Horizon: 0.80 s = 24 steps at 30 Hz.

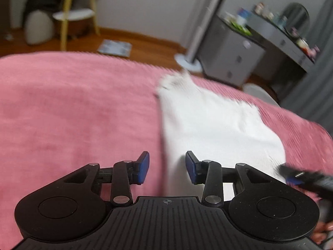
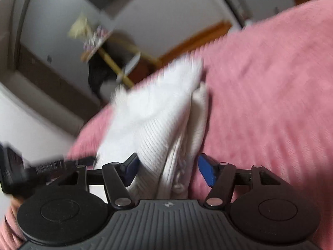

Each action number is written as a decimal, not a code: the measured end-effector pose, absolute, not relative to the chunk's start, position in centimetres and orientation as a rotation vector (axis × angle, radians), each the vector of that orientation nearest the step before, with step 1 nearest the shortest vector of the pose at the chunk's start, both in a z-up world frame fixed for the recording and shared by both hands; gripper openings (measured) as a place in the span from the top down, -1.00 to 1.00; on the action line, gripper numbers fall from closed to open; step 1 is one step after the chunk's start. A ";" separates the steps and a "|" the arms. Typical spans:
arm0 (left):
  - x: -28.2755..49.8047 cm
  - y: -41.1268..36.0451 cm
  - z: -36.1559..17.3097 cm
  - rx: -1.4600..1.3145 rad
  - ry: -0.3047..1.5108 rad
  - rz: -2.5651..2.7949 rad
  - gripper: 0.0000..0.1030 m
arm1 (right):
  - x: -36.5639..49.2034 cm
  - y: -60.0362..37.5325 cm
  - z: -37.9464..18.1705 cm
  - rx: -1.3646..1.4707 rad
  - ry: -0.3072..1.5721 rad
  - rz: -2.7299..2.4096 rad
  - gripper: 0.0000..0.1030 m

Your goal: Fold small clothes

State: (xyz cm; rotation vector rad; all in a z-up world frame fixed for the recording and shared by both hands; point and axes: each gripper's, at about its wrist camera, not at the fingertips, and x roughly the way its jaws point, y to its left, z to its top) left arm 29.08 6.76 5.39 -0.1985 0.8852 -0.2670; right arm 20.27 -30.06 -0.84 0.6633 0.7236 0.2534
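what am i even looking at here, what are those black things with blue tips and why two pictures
Those black things are hand-held grippers, one in each of a person's hands. Each carries a camera looking forward along its two blue-padded fingers, so you get one picture per gripper.

The left wrist picture shows the left gripper over a pink bedspread with a white knitted garment lying on it. Its fingers stand apart, and cloth lies in the gap, but the pads do not press on it. The dark blurred shape at the lower right edge is the other gripper.

The right wrist picture shows the right gripper at the same garment. Bunched cloth sits between its fingers; the blur hides whether they pinch it.

Both pictures are blurred.
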 end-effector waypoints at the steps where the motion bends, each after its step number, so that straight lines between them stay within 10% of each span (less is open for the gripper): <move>1: 28.8 7.0 5.9 -0.211 0.858 -0.246 -0.03 | 19.5 -30.2 0.6 0.621 0.665 0.205 -0.20; 5: 28.5 4.1 6.4 -0.189 0.797 -0.235 -0.59 | 19.3 -26.8 4.2 0.444 0.567 0.160 0.26; 10: 27.4 0.8 3.5 -0.010 0.867 -0.183 -0.59 | 21.5 -21.8 1.0 0.202 0.646 0.150 0.83; 14: 24.3 2.8 3.7 -0.037 0.820 -0.173 -0.66 | 20.1 -22.8 1.8 0.151 0.602 0.081 0.83; 19: 20.6 6.0 3.5 -0.192 0.811 -0.136 -0.72 | 15.8 -28.0 1.6 0.595 0.663 0.087 0.08; 24: 17.7 6.5 1.9 -0.173 0.823 -0.107 -0.72 | 12.5 -29.2 -1.4 0.892 0.757 0.177 0.00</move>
